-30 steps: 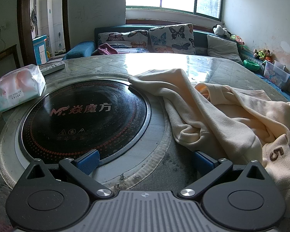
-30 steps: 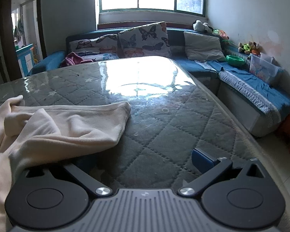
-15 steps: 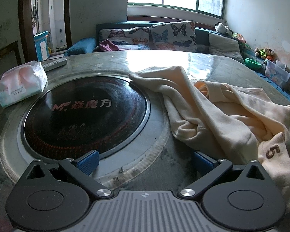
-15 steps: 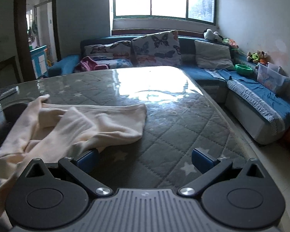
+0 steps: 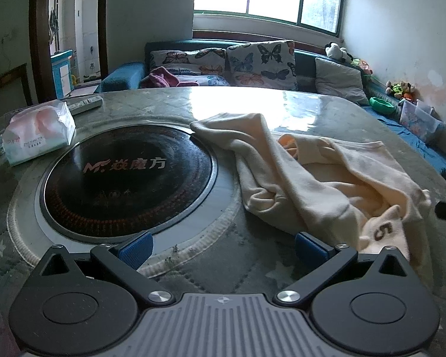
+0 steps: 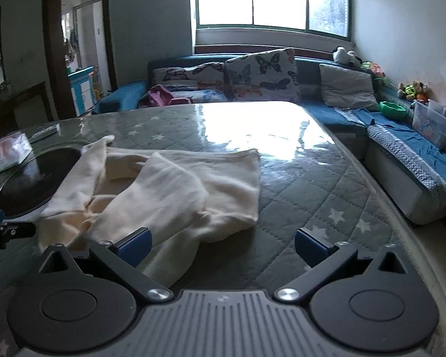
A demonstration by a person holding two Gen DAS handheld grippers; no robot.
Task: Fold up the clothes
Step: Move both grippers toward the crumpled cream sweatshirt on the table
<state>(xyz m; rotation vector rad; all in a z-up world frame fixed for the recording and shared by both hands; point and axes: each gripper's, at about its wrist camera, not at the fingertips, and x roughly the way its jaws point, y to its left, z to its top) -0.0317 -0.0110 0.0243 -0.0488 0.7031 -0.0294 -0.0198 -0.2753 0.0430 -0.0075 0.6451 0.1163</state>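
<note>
**Both grippers empty, garment not yet grasped**

Left gripper [image 5: 221,245] and right gripper [image 6: 221,241] are both spread wide, holding nothing. The cream sweatshirt [image 5: 318,178] lies crumpled ahead-right of the left tool and ahead-left of the right one, one sleeve draped onto the induction cooktop [image 5: 128,172]. Risks: pinching stacked layers gives a lopsided fold; dragging the sleeve across the glossy table cover [image 6: 297,193] bunches it more.

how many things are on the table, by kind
Crumpled cream garment with a brown 5: 1
Soft plastic pack of tissues: 1
Grey remote control: 1
Round black induction cooktop set into the quilted grey table: 1
Total: 4
</note>
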